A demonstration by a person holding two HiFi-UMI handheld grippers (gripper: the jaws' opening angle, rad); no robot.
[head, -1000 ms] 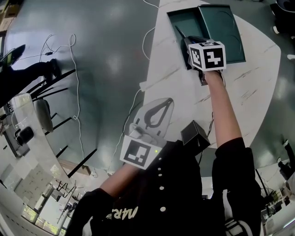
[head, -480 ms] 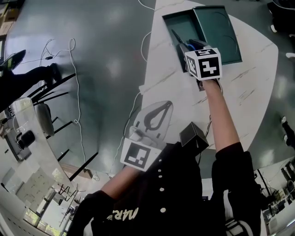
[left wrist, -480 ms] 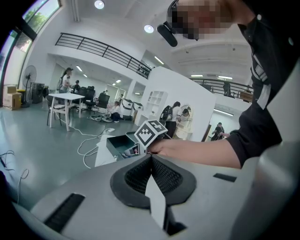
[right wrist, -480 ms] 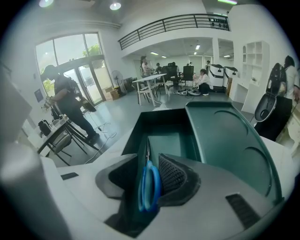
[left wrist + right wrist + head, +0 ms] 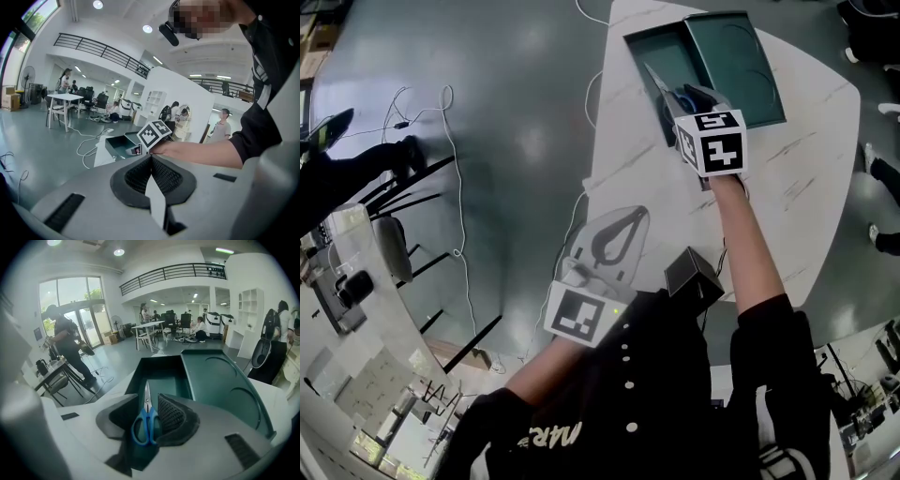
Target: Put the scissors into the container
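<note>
The blue-handled scissors (image 5: 145,425) lie between my right gripper's (image 5: 143,400) jaws, blades pointing into the deep half of the dark green container (image 5: 161,376). The jaws stand wide and are closing slightly; the left pad is clear of the handles. In the head view the right gripper (image 5: 688,99) hovers at the near rim of the container (image 5: 673,49), with the scissors (image 5: 660,84) reaching over it. My left gripper (image 5: 614,234) is held low near my body, off the table, its jaws together (image 5: 151,157) with nothing in them.
The container's flat lid half (image 5: 741,56) lies open to the right on the white marble table (image 5: 806,187). A small black box (image 5: 694,272) sits at the table's near edge. Cables (image 5: 455,187) trail over the grey floor at left. People stand in the background.
My right gripper has moved a little farther toward the container with the scissors. The left gripper has stayed where it was.
</note>
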